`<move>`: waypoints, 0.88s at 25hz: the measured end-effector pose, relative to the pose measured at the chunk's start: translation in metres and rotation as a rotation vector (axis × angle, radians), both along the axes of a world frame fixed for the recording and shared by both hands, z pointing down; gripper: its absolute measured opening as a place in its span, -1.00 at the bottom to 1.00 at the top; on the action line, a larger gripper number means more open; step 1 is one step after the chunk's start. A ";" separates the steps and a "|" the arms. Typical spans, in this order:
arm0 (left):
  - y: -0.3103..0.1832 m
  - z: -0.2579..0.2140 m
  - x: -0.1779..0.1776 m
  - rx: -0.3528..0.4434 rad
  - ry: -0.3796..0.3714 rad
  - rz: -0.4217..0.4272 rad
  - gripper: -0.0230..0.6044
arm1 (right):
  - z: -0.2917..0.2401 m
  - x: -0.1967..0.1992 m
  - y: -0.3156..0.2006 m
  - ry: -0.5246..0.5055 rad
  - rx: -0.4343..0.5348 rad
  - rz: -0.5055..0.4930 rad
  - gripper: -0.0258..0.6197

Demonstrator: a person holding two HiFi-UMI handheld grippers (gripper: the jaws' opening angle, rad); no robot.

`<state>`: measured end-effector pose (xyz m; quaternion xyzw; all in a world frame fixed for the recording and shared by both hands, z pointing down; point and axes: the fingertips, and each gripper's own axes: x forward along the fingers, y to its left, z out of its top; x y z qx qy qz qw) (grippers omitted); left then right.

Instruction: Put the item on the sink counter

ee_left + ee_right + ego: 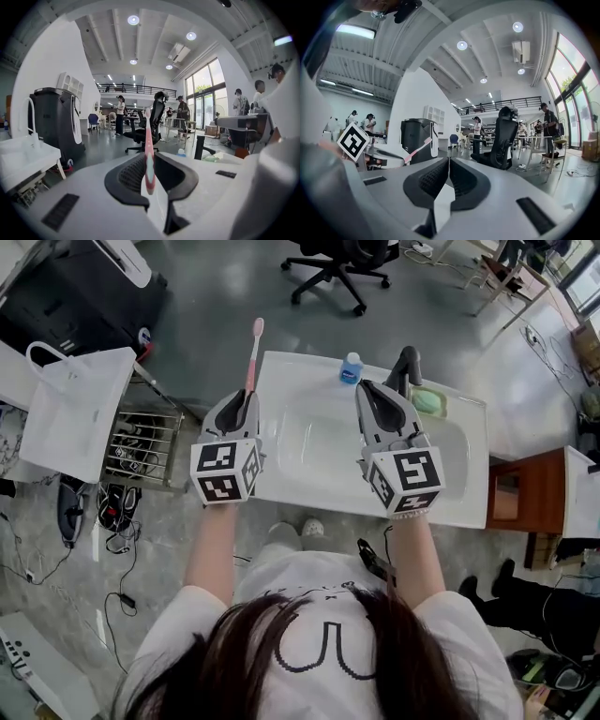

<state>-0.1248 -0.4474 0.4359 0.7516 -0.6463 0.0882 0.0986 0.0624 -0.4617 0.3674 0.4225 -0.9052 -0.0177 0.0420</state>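
sink counter [464,502] near-centre | bottle [351,368] on far rim, faucet [405,367] just right of it, soap [428,401] right again | toothbrush [252,357] over left edge, pointing far | bag [75,409] off left | chair [337,268] way behind

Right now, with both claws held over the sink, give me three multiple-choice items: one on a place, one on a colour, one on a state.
1. Where is the soap?
A. in the basin
B. on the counter beside the faucet
C. on the floor
2. What colour is the toothbrush?
A. blue
B. green
C. pink
3. How is the right claw?
A. shut, empty
B. wide open
C. shut on the soap

Key: B, the soap lies by the faucet. C, a pink handle stands in the left claw. A, its jaws meet with nothing between them.
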 end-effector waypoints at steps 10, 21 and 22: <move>0.005 0.073 -0.011 -0.257 0.031 -0.035 -0.72 | 0.024 -0.004 0.006 -0.019 -0.057 0.011 -0.82; 0.016 0.147 -0.009 -0.514 0.041 -0.039 -0.72 | 0.041 -0.008 0.001 -0.017 -0.095 0.007 -0.82; 0.017 0.153 -0.009 -0.536 0.032 -0.040 -0.72 | 0.043 -0.009 0.001 -0.018 -0.098 0.007 -0.82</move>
